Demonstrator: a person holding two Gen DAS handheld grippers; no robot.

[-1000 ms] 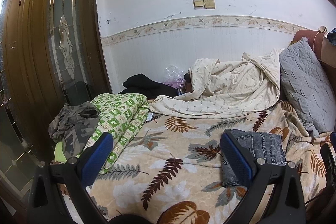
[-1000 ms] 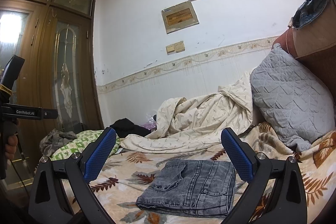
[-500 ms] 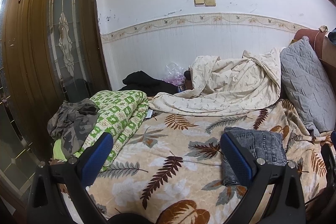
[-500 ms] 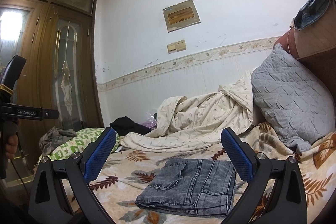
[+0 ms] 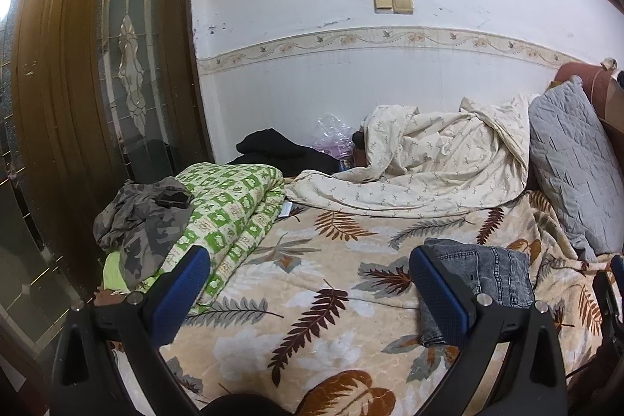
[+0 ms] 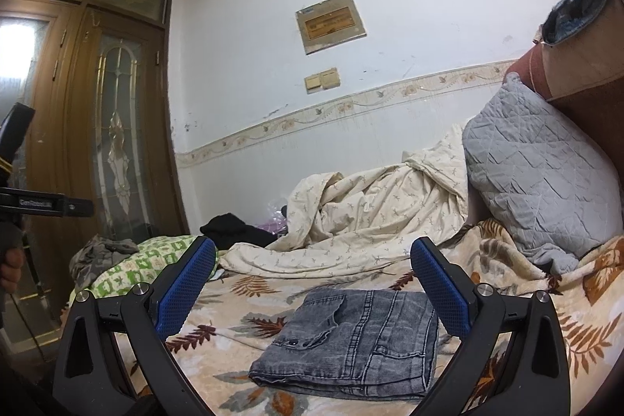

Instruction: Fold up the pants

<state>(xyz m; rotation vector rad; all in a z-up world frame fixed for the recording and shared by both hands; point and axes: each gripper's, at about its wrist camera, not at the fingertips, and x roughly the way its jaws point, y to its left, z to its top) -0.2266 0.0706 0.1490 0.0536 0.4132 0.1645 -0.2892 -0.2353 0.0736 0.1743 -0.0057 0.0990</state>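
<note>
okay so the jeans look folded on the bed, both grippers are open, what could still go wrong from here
1. The folded jeans lie on a soft, rumpled leaf-print blanket; pressing or tugging the bedding nearby may loosen the stack.
2. The right gripper hangs open right over the jeans; dropping lower, a finger might catch the top layer and drag it open.
3. The left gripper is open with one finger in front of the jeans' edge, so swinging right may nudge them.

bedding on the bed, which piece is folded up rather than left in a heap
The green checked quilt at the bed's left edge, folded in layers; the cream duvet by the wall lies crumpled.
</note>
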